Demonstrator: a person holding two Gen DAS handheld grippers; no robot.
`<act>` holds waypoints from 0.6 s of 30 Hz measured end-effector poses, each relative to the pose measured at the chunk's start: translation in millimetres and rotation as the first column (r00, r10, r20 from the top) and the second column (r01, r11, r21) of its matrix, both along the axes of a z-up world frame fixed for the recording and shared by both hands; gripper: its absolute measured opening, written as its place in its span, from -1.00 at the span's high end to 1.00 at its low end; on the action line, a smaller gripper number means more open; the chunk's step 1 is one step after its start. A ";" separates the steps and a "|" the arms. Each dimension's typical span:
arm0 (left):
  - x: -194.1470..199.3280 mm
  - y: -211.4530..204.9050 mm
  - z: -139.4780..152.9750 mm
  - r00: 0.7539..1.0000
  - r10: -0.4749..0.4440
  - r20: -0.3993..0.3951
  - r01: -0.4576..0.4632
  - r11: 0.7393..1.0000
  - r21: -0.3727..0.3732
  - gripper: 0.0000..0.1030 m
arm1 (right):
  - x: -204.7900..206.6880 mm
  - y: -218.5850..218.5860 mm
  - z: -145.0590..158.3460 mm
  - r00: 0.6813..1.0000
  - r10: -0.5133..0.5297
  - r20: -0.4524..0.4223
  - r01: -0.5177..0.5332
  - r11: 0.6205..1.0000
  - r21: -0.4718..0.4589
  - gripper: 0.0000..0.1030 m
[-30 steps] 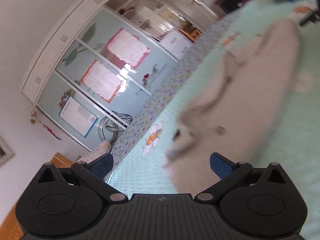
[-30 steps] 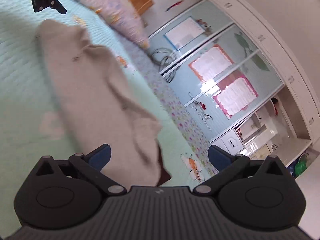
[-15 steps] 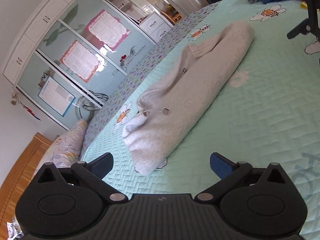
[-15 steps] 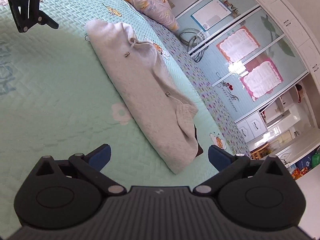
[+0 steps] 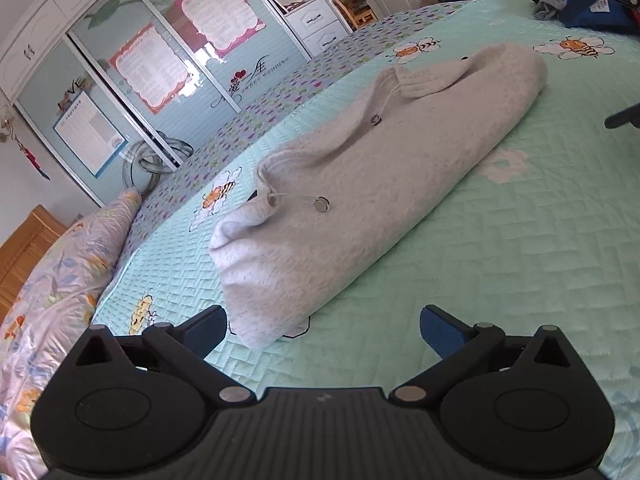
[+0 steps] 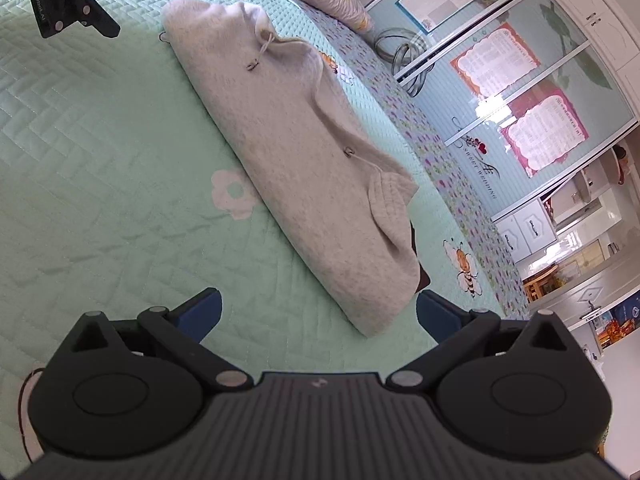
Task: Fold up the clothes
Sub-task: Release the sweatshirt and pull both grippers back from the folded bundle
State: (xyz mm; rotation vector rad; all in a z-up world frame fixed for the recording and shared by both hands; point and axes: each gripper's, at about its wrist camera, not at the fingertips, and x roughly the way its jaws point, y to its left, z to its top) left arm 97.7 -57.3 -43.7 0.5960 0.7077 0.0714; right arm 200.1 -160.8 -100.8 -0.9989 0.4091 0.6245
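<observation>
The left claw (image 5: 323,330) stood spread and empty over the bed (image 5: 520,240), and the right claw (image 6: 318,310) stood likewise at the other end. Between them lay the grey hoodie (image 5: 360,184), folded into a long bundle, its long axis running from one claw to the other. Each claw was just short of its own end, so neither looked nearer; the next fold, I judged, would bring end to end.

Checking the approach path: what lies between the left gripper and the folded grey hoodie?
Only bare green quilt: in the left wrist view, the left gripper hovers open just short of the hoodie.
</observation>
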 end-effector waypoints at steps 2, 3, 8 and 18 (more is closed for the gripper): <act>3.5 -0.6 -2.2 1.000 0.000 -0.005 0.000 1.000 0.003 -0.99 | 3.3 0.9 -1.5 1.000 0.001 -0.013 -0.001 1.000 0.004 -1.00; 3.7 -1.5 -2.8 1.000 -0.002 -0.006 0.002 1.000 0.007 -0.99 | 3.6 1.4 -2.1 1.000 0.002 -0.014 -0.002 1.000 0.000 -1.00; -0.4 -9.7 0.0 1.000 -0.010 -0.002 0.010 0.999 0.033 -0.99 | -2.2 2.5 -0.4 1.000 0.011 -0.006 -0.011 1.000 -0.021 -1.00; -16.5 -14.9 18.1 1.000 -0.011 -0.004 0.011 0.997 0.076 -0.99 | -21.0 2.5 11.3 0.999 0.039 0.028 -0.037 0.996 -0.078 -1.00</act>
